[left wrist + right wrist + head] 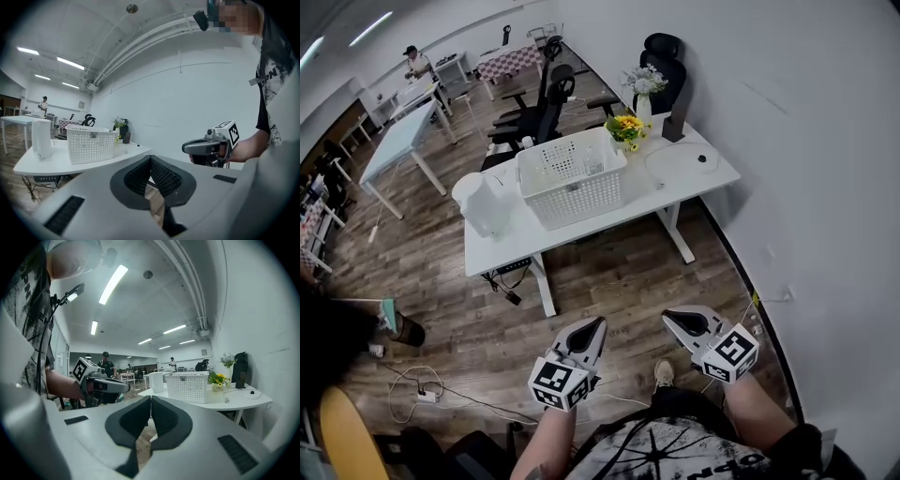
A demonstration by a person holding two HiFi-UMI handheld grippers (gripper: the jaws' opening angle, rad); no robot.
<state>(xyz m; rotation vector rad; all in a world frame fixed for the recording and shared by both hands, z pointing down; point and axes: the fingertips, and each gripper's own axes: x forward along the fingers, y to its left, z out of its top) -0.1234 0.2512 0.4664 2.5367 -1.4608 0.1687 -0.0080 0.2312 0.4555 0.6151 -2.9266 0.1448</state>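
We hold both pairs of jaws pressed together with nothing between them. The left gripper [598, 325] and right gripper [668, 317] hang side by side over the wooden floor [609, 272], well apart from the white desk [694, 183]. On that desk, 1 white basket [572, 178] stands beside a white jug [483, 204].

Bright ceiling strip lights [112, 284]; fisheye edges dark, warped; focus sharp.
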